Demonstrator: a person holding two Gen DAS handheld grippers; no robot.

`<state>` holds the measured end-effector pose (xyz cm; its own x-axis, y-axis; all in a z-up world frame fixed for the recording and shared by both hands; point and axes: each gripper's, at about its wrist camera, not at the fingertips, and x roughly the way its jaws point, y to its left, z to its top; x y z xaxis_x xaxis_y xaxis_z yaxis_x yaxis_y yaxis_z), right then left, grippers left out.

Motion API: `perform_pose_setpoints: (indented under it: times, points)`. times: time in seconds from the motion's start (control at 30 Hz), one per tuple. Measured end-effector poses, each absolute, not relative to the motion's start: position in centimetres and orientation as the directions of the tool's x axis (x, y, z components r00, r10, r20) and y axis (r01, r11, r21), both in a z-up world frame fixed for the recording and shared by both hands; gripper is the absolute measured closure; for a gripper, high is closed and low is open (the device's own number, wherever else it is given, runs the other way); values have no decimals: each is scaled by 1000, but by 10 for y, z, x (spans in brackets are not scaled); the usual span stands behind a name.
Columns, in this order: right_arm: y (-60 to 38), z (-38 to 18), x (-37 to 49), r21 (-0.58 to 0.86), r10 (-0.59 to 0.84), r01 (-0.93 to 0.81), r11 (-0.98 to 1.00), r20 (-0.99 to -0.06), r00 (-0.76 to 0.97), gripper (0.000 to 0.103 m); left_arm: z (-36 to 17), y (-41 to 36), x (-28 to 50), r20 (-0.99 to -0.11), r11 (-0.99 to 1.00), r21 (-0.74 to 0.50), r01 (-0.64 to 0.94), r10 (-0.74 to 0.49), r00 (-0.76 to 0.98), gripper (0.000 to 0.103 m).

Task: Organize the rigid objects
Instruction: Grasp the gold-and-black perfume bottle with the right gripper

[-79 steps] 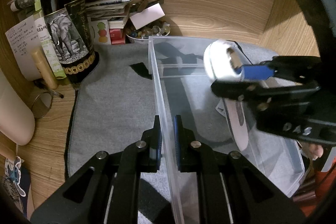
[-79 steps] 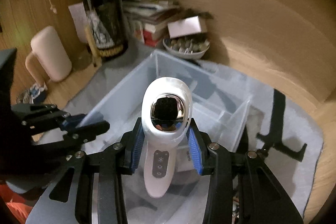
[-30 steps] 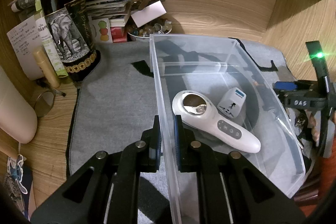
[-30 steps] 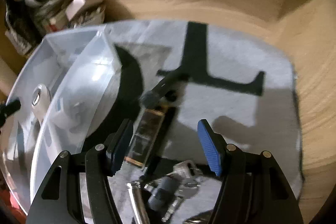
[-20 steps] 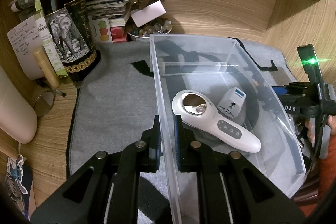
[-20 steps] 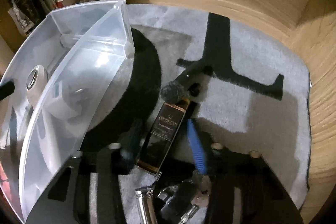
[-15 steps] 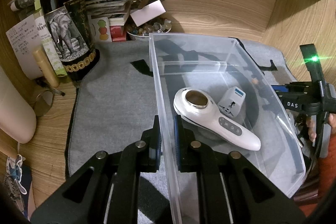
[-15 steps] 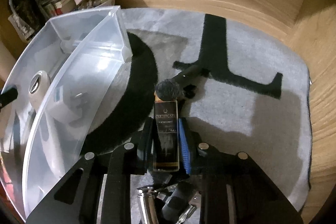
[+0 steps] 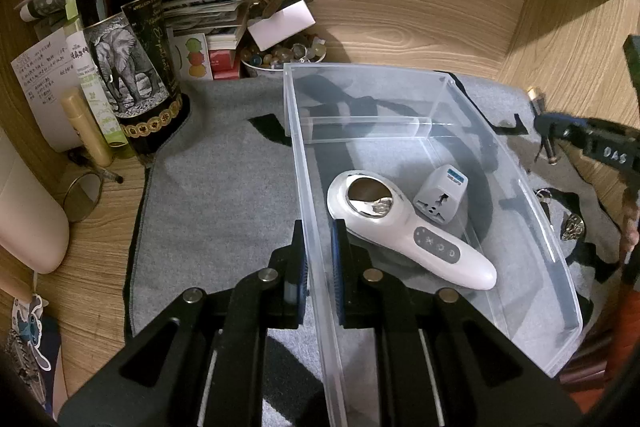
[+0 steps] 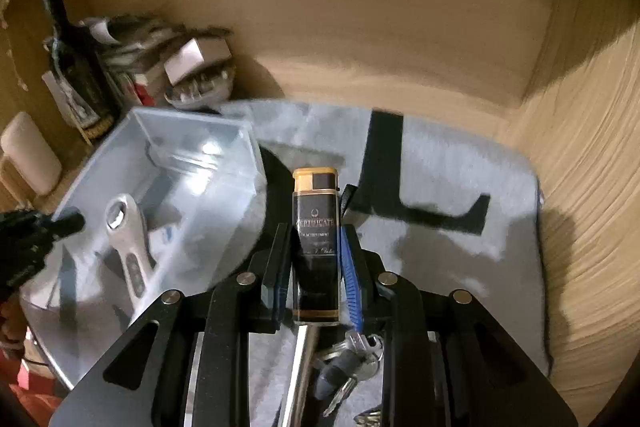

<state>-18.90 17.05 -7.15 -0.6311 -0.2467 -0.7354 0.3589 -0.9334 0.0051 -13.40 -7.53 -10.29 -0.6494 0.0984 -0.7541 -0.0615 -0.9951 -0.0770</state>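
A clear plastic bin (image 9: 308,163) stands on a grey mat. In it lie a white handheld device (image 9: 408,231) and a white plug adapter (image 9: 440,195). My left gripper (image 9: 318,239) is shut on the bin's left wall. My right gripper (image 10: 314,231) is shut on a black and gold lighter (image 10: 315,227), held upright above the mat to the right of the bin (image 10: 160,163). The device also shows in the right wrist view (image 10: 128,247). The right gripper shows at the right edge of the left wrist view (image 9: 556,127).
A dark wine bottle (image 9: 124,39), papers, books and a bowl of stones (image 9: 284,55) crowd the back left. Keys (image 10: 352,359) and a metal rod (image 10: 300,367) lie on the mat under my right gripper. Wooden walls close the back and right.
My right gripper put the white device in the bin, moved right, closed on the lighter and lifted it off the mat. The left gripper has kept its hold on the bin wall.
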Motion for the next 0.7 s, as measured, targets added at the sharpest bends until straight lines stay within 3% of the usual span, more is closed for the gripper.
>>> perform_pose_setpoints:
  times: [0.5, 0.7]
  points:
    - [122, -52, -160, -34, -327, 484, -875, -694, -642, 89, -101, -74, -135, -749, -995, -81, -62, 102, -655, 92]
    - [123, -76, -164, -28, -292, 472, -881, -753, -590, 89, -101, -73, -134, -746, -994, -83, -65, 105, -657, 92]
